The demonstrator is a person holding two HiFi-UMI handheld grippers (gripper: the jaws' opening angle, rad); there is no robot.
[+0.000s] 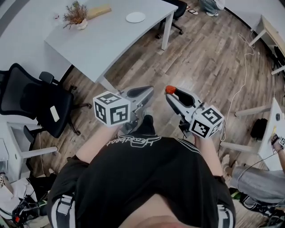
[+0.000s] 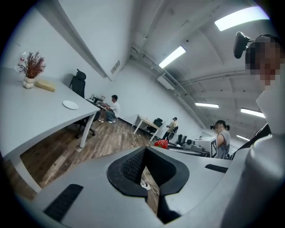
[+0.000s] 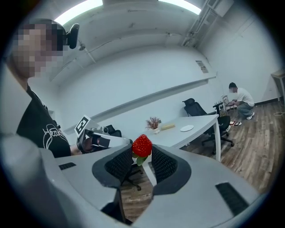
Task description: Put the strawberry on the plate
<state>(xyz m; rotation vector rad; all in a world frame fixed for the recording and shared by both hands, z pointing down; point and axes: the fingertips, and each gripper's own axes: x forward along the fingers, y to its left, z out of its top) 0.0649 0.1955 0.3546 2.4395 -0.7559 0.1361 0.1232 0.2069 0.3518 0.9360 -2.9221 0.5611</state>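
Note:
A red strawberry (image 3: 141,145) with green leaves is pinched between the tips of my right gripper (image 3: 143,152), which is shut on it. In the head view the strawberry (image 1: 169,89) shows at that gripper's tip (image 1: 171,92), over the wooden floor. The white plate (image 1: 135,17) lies on the far grey table (image 1: 111,40), well ahead of both grippers; it also appears as the plate (image 3: 186,128) and the plate (image 2: 70,105). My left gripper (image 1: 148,92) is held beside the right one, its jaws together with nothing between them (image 2: 145,149).
A dried plant in a small vase (image 1: 75,16) and a yellowish block (image 1: 99,12) stand on the table's far side. A black office chair (image 1: 38,103) sits at the left. Cables (image 1: 242,89) trail over the floor at the right, near other desks (image 1: 271,31).

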